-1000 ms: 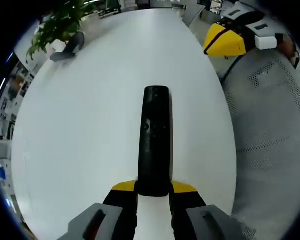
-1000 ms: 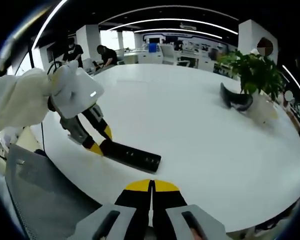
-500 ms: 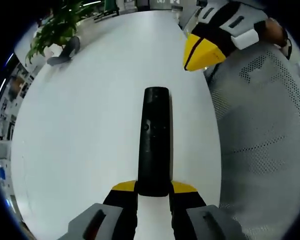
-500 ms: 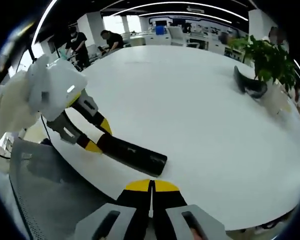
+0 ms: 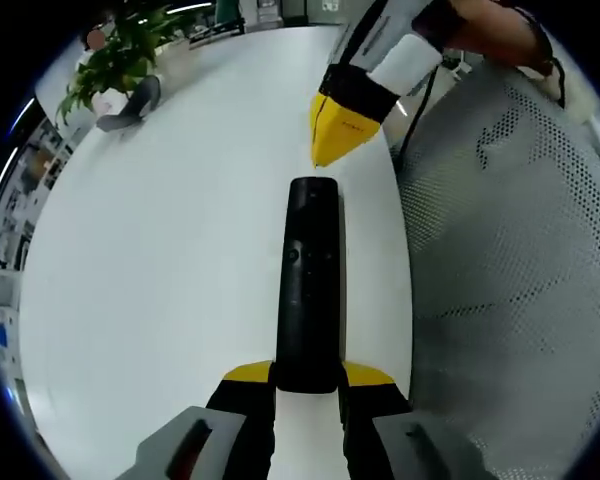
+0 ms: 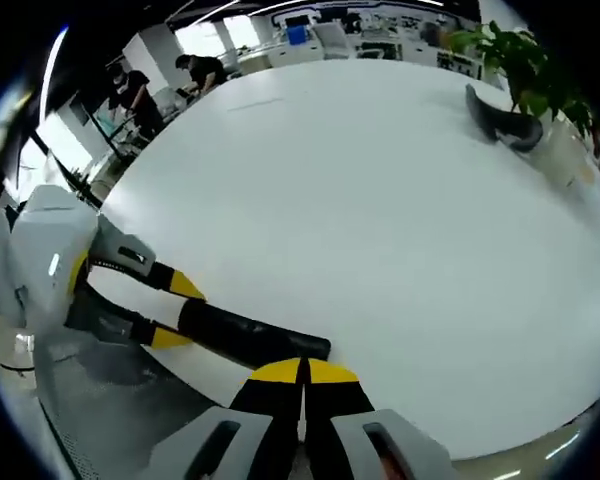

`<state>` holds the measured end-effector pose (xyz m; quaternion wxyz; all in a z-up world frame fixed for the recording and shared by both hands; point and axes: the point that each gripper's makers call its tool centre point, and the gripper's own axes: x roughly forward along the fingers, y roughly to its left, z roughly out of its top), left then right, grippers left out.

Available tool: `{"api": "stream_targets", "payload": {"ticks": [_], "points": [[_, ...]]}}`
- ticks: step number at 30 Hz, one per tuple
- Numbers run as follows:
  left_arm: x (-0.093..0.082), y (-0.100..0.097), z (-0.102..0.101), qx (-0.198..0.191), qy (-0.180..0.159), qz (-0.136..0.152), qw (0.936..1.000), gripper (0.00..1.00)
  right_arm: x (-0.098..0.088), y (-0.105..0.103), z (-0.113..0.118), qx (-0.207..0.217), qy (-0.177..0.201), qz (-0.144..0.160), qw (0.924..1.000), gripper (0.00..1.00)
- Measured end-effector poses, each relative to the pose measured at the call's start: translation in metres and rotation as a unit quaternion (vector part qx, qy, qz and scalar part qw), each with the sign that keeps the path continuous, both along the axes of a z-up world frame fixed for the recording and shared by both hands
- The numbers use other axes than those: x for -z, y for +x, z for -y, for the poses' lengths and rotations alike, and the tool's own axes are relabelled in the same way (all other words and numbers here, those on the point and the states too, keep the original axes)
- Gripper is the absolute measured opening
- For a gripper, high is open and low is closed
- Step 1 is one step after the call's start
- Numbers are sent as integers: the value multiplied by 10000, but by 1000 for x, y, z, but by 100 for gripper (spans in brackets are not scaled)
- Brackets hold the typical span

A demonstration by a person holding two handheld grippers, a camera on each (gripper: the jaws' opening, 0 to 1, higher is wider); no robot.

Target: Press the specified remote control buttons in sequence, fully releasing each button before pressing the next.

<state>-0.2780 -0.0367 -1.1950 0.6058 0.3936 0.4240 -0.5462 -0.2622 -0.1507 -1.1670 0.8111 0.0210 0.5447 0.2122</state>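
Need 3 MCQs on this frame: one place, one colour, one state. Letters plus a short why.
1. Where is the remote control?
A. Between the left gripper's jaws
B. Beside the plant
C. On the chair

2. What colour are the right gripper's jaw tips?
A. Red
B. Yellow
C. Green

3. How do the right gripper's jaws stand?
A. Wide open
B. Closed together
C. Clamped on the remote

Answers:
1 A: left gripper grips its near end.
2 B: yellow in both views.
3 B: tips meet, nothing between.
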Motion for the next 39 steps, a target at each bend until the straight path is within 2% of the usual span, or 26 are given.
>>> {"api": "stream_targets", "payload": {"ticks": [6, 12, 13, 14, 15, 18, 25, 30, 35, 37, 39], "points": [[0, -9, 2, -33, -11, 11, 10000, 23, 9, -10, -3, -204, -84, -303, 9993, 0], [0, -14, 2, -21, -10, 5, 10000, 23, 16, -14, -5, -192, -96, -431, 9988, 0], [0, -15, 2, -18, -8, 4, 10000, 23, 18, -17, -4, -215, -120, -534, 9983, 0], [0, -16, 3, -24, -9, 4, 10000, 23, 15, -14, -4, -144, -47, -448, 9989, 0], [0, -16, 3, -56, -7, -3, 10000, 23, 16, -17, -3, -140, -85, -560, 9983, 0], [1, -18, 3, -146, -35, -10, 9999, 23, 16, -17, -5, -150, -114, -522, 9985, 0], [0, -33, 1, -339, -205, -21, 9992, 23, 16, -26, -6, -168, -236, -657, 9974, 0], [0, -35, 1, -513, -284, -1, 9983, 24, 16, -28, -5, -161, -215, -601, 9978, 0], [-1, -35, 0, -608, -597, 52, 9964, 24, 16, -28, -6, -146, -191, -579, 9980, 0], [-2, -35, 1, -752, -885, 95, 9932, 24, 16, -28, -6, -126, -170, -593, 9980, 0], [-3, -33, 3, -1104, -1279, 139, 9855, 25, 16, -28, -5, -115, -129, -572, 9982, 0]]}}
